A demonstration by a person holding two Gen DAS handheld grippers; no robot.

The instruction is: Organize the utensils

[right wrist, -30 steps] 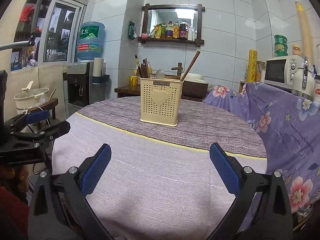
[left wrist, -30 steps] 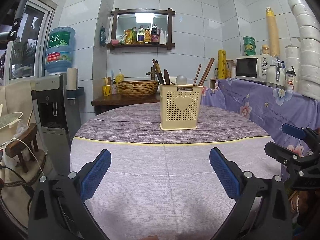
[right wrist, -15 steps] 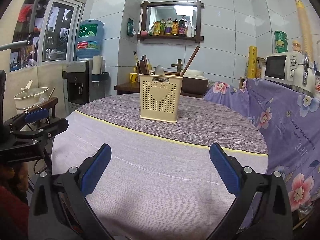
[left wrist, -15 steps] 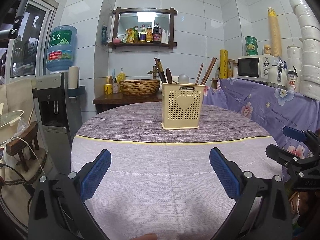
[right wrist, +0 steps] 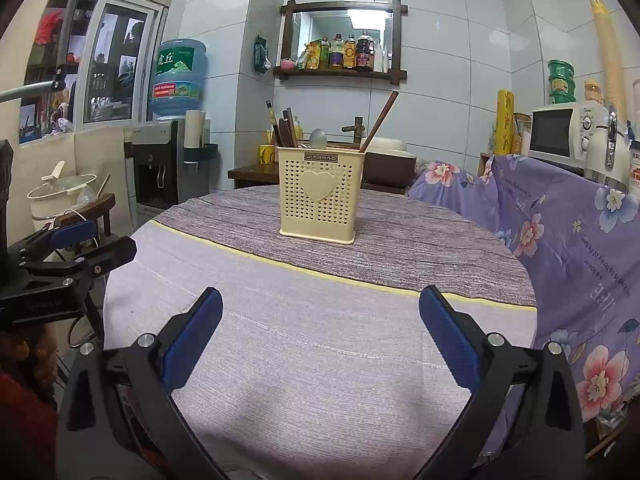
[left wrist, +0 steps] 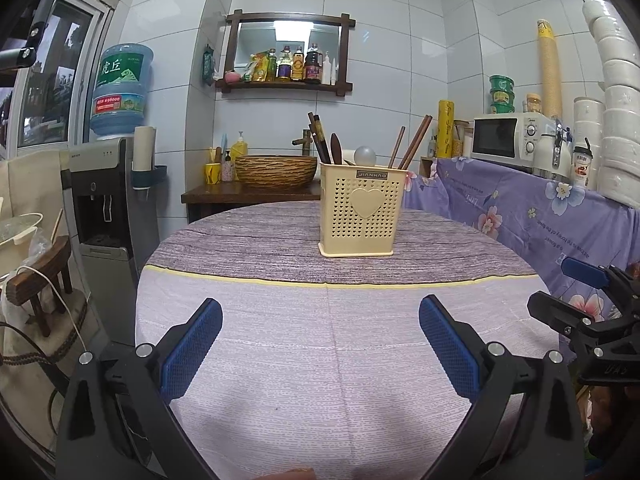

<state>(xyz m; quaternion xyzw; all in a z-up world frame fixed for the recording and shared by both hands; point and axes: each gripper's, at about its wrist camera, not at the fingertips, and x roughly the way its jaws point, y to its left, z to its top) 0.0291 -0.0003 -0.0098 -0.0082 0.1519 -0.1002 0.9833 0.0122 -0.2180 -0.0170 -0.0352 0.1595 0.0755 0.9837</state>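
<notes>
A cream perforated utensil holder [left wrist: 362, 210] [right wrist: 321, 196] with a heart on its front stands upright on the round table, on the darker far band of the cloth. Dark chopsticks [left wrist: 318, 138] [right wrist: 285, 128], brown chopsticks [left wrist: 414, 140] [right wrist: 380, 118] and a metal spoon [left wrist: 365, 156] [right wrist: 318, 138] stick out of its top. My left gripper [left wrist: 320, 320] hovers open over the near cloth, well short of the holder, with nothing between its blue pads. My right gripper [right wrist: 320, 312] is likewise open and empty. Each gripper shows at the edge of the other's view: the right gripper [left wrist: 580, 304], the left gripper [right wrist: 68, 252].
The round table [left wrist: 320, 360] wears a lilac cloth with a yellow stripe. To the right stands a counter with a floral cover [left wrist: 540, 208], a microwave [left wrist: 508, 138] and stacked white bowls [left wrist: 616, 92]. A water dispenser [left wrist: 108, 184] and a wooden stool [left wrist: 36, 280] are at the left.
Both cameras have tilted slightly, so the holder sits a little lower in each view. Both grippers stay open and empty.
</notes>
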